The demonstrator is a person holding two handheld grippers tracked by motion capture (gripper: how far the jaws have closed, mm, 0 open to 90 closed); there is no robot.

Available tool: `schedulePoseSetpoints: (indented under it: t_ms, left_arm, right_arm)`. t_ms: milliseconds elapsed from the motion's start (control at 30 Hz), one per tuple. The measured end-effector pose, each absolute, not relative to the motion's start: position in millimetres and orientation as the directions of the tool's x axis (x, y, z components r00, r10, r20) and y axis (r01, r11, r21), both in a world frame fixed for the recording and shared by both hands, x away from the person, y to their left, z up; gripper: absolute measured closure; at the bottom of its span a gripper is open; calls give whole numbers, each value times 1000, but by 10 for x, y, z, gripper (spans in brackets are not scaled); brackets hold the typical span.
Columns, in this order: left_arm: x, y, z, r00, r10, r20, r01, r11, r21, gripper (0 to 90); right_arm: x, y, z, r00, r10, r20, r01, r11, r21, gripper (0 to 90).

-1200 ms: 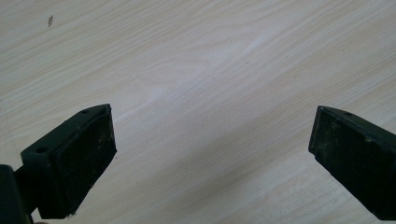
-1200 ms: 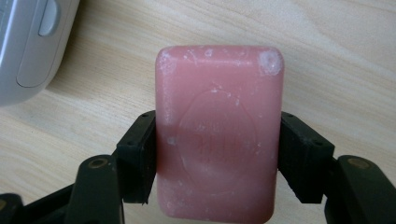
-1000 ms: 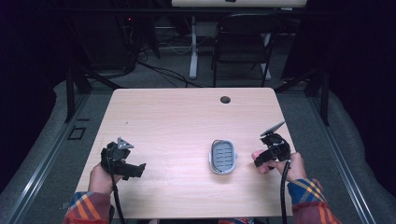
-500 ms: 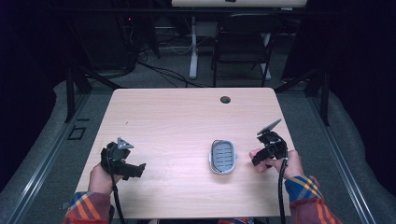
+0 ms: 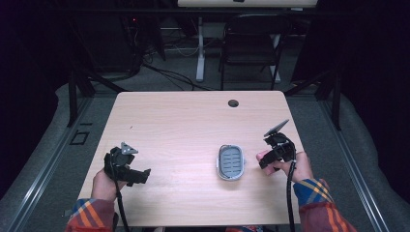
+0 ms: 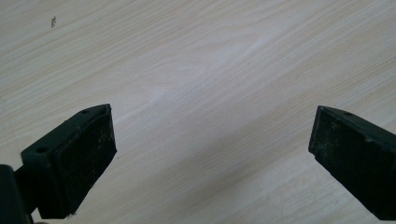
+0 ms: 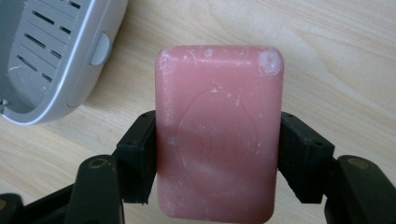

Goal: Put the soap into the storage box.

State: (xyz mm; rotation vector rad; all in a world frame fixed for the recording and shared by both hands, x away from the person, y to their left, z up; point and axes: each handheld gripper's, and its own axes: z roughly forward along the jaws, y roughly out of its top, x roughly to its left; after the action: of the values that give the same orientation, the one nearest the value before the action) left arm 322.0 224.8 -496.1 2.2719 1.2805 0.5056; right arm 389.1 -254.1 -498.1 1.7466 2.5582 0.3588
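Over on the right side of the bench [image 5: 183, 130], the right tool [image 7: 219, 154] has its jaws clamped on the long sides of a pink soap bar [image 7: 218, 130], just beside the grey slotted soap dish [image 5: 231, 162], so I'd guess the job is dropping it in there: keep it level, line it up lengthwise with the dish and let go low. The left tool [image 6: 210, 154] hangs wide open and empty over bare pale wood. Room's dark, with a folding chair [image 5: 251, 43] and floor cables [image 5: 169, 75] behind.
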Motion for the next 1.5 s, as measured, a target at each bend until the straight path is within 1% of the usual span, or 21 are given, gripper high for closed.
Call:
schedulePoseSetpoints:
  t_ms: [33,133,167,200,300,333,367,433,500,667,700,800,833,933,1000,1067,1267,1300,1333,1500]
  left_arm:
    - [3220,2248,-4961,495,865,81,688,-447,572,6]
    - [3220,2249,-4961,494,866,81,688,-447,572,6]
    - [3220,2248,-4960,495,865,82,688,-447,571,6]
    - [3220,2248,-4961,495,865,81,688,-447,572,6]
    - [3221,2248,-4961,494,866,81,688,-447,572,6]
    - [3221,2248,-4961,494,865,81,688,-447,571,6]
    - [3221,2249,-4961,495,865,81,688,-447,572,6]
    - [3221,2250,-4962,494,866,80,688,-446,572,6]
    - [3221,2250,-4962,494,866,80,689,-445,573,6]
    - [3220,2247,-4961,496,865,81,688,-448,571,6]
    - [3221,2248,-4962,496,864,81,688,-448,571,6]
    - [3221,2249,-4961,497,864,81,688,-449,570,6]
    - [3221,2248,-4961,496,864,81,688,-449,570,6]
    - [3220,2244,-4966,493,866,86,686,-448,573,6]
    - [3221,2247,-4962,496,864,83,688,-449,570,6]
    - [3221,2248,-4962,496,864,81,688,-449,570,6]
    - [3219,2246,-4963,497,864,81,688,-449,571,6]
    - [3219,2247,-4964,496,865,81,688,-448,571,6]
    - [3219,2250,-4963,497,864,81,688,-449,570,6]
    - [3219,2251,-4964,495,865,81,688,-447,571,6]
  right_arm:
    - [3890,-2529,-4976,-365,924,112,917,336,214,365]
    - [3912,-2514,-4924,-381,918,105,912,355,206,365]
    - [3906,-2497,-4925,-366,925,106,914,336,228,365]
    - [3919,-2501,-4898,-386,917,103,910,359,210,365]
    - [3927,-2475,-4876,-389,916,95,906,363,217,365]
    - [3923,-2460,-4882,-377,921,98,909,348,231,365]
    - [3938,-2465,-4859,-394,914,92,905,369,212,365]
    - [3939,-2444,-4864,-382,919,98,906,352,234,365]
    - [3955,-2440,-4834,-396,913,96,904,369,218,365]
    - [3963,-2409,-4810,-396,913,98,901,366,232,365]
    - [3972,-2411,-4788,-411,907,89,898,385,215,365]
    - [3978,-2394,-4772,-408,909,84,897,382,222,365]
    - [3975,-2383,-4780,-398,913,89,898,369,239,365]
    - [3996,-2381,-4737,-421,903,82,893,397,215,365]
    - [3990,-2358,-4735,-405,910,87,895,375,240,365]
    - [4007,-2357,-4700,-426,901,79,890,402,215,365]
    - [4011,-2306,-4686,-417,906,77,888,388,245,365]
    - [4024,-2308,-4666,-433,898,73,885,408,225,365]
    - [4019,-2289,-4676,-420,904,79,888,392,241,365]
    - [4043,-2254,-4635,-435,898,71,882,408,237,365]
